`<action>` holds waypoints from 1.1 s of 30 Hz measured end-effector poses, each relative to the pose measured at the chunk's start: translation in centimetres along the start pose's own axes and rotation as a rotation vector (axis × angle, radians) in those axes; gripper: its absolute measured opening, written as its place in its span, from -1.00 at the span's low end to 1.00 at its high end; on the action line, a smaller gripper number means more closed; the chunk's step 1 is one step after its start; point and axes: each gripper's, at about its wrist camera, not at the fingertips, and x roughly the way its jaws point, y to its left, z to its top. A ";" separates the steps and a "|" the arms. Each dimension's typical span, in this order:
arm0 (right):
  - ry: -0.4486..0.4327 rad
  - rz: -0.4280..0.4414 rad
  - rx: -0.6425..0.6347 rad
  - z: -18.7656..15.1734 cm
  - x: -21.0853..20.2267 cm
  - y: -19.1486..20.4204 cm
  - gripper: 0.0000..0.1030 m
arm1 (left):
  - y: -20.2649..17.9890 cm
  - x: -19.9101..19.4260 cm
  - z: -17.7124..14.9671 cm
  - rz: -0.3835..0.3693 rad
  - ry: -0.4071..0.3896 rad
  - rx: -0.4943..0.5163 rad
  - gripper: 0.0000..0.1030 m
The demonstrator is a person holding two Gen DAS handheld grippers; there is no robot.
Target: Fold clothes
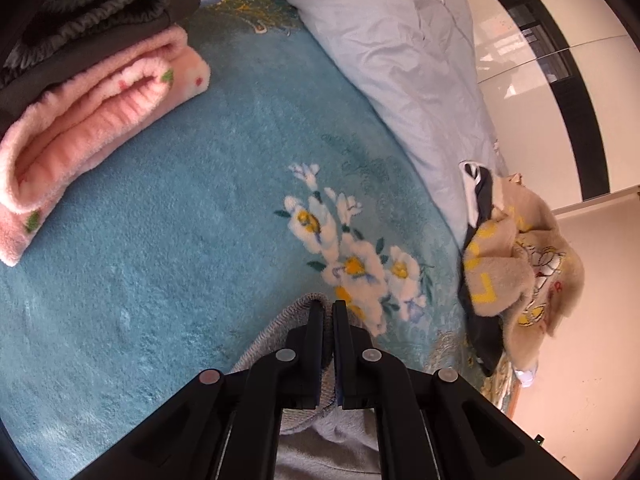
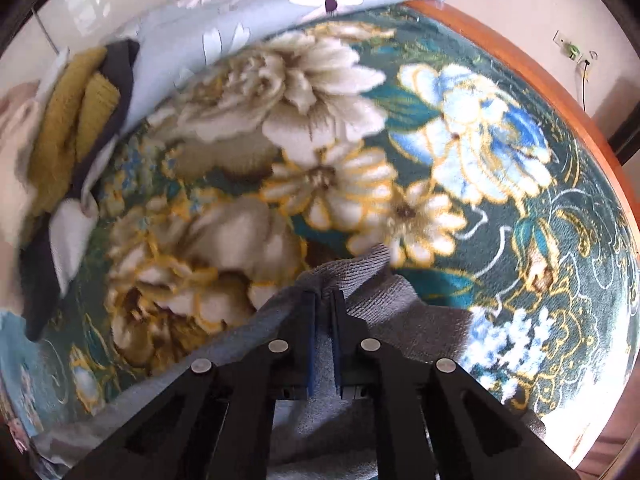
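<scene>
My left gripper (image 1: 328,306) is shut on the ribbed edge of a grey knit garment (image 1: 280,332), held over a teal floral blanket (image 1: 180,220). My right gripper (image 2: 325,295) is shut on another part of the same grey garment (image 2: 360,280), which hangs from its jaws over the blanket's big flower pattern (image 2: 280,140). The rest of the garment is hidden below both grippers.
A folded pink fleece (image 1: 92,120) with dark folded clothes (image 1: 88,4) on top lies at the far left. A heap of unfolded beige and dark clothes (image 1: 516,264) sits at the bed's edge; it also shows in the right wrist view (image 2: 68,140). A pale blue quilt (image 1: 400,52) lies behind. The wooden bed frame (image 2: 560,92) borders the right.
</scene>
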 end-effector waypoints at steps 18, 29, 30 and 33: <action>-0.067 0.096 0.071 2.5 -2.6 -0.2 -0.21 | 0.6 0.7 -0.3 0.091 0.072 -0.025 0.09; -0.084 0.209 0.138 -5.8 -8.3 -11.3 -0.09 | 6.9 -9.0 -7.1 0.103 0.008 -0.060 0.20; -0.077 0.216 0.165 -6.9 -8.6 -12.7 -0.09 | 7.8 -9.4 -8.1 0.116 0.010 -0.070 0.20; -0.053 0.232 0.238 -10.1 -9.3 -16.9 -0.09 | 10.2 -9.4 -10.8 0.121 0.045 -0.110 0.20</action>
